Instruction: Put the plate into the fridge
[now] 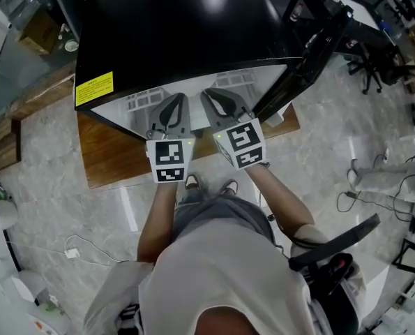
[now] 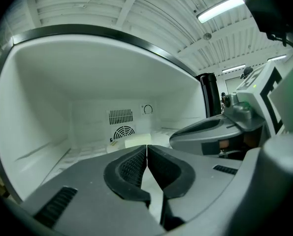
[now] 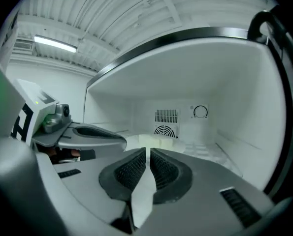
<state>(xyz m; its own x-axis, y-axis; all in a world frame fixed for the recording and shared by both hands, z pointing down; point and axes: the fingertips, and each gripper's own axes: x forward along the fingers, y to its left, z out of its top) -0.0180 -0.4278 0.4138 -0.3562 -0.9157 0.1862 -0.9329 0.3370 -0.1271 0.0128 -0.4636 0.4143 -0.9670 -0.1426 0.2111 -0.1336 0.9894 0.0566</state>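
The black fridge [image 1: 179, 26] stands open, showing its white inside [image 3: 220, 107]. A white plate [image 3: 132, 140] with a pale yellow block [image 3: 156, 142] on it lies on the fridge floor, just beyond both grippers' tips; the left gripper view also shows the plate [image 2: 113, 147]. My left gripper [image 2: 146, 147] is at the fridge mouth [image 1: 172, 103], its pads touching with nothing between them. Beside it, my right gripper [image 3: 147, 151] also reaches into the opening [image 1: 214, 98]. Its pads stand a narrow slit apart and press on nothing.
The fridge door [image 1: 305, 61] hangs open at the right. A fan vent [image 3: 164, 130] and a dial [image 3: 200, 112] sit on the back wall. The fridge rests on a wooden platform [image 1: 102, 152]. A black chair [image 1: 333, 253] stands behind the person, and cables [image 1: 71, 251] lie on the floor.
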